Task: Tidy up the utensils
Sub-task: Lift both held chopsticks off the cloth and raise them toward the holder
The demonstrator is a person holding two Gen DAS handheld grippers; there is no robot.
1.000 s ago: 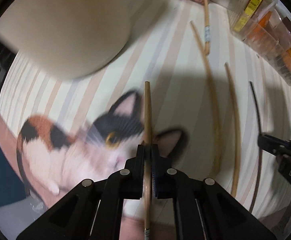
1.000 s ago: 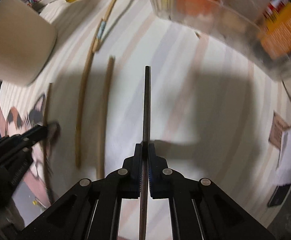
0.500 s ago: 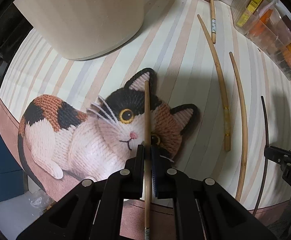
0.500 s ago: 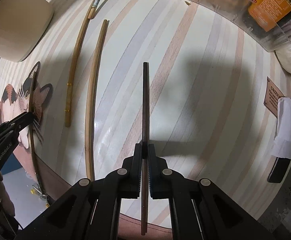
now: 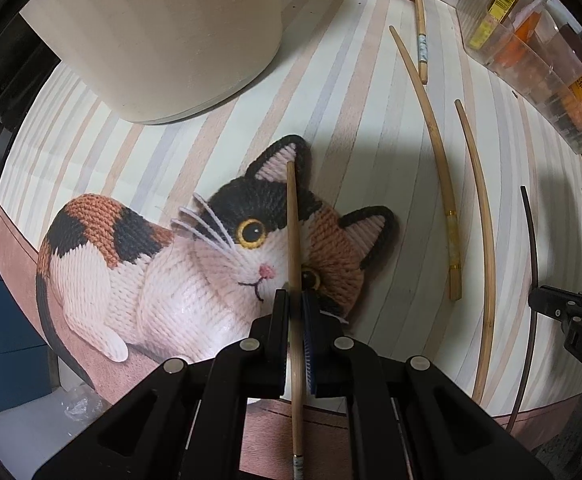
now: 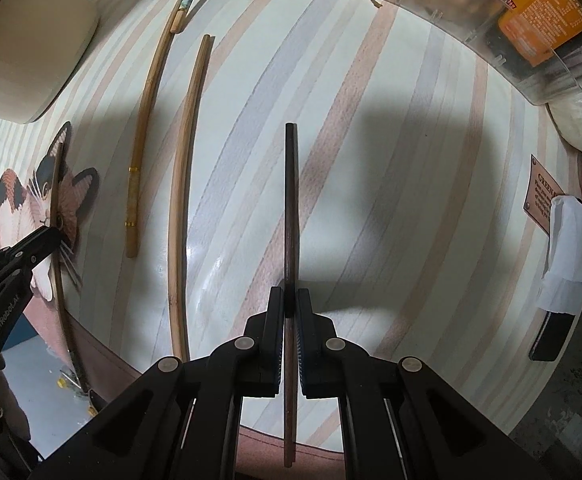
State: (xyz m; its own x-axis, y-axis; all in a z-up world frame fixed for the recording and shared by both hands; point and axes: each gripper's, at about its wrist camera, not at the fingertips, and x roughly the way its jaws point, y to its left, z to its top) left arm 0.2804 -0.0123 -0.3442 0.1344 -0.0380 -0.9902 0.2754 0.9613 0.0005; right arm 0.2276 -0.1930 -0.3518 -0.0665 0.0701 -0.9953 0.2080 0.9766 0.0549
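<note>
- Overhead, the left tool (image 5: 295, 312) is clamped on a light wooden chopstick (image 5: 293, 240) above the cat picture (image 5: 195, 264) near the striped surface's (image 5: 355, 92) front edge.
- The right tool (image 6: 289, 312) grips a dark chopstick (image 6: 289, 200) (mid-shaft).
- Two more light chopsticks (image 6: 185, 184) lie between them.

Home dining table: cat-print striped tablecloth (image 5: 371, 92), chopsticks (image 5: 443, 184), food packets (image 5: 547, 60).

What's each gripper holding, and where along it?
Left gripper: light wooden chopstick, pinched mid-shaft. Right gripper: dark chopstick, also mid-shaft.
</note>
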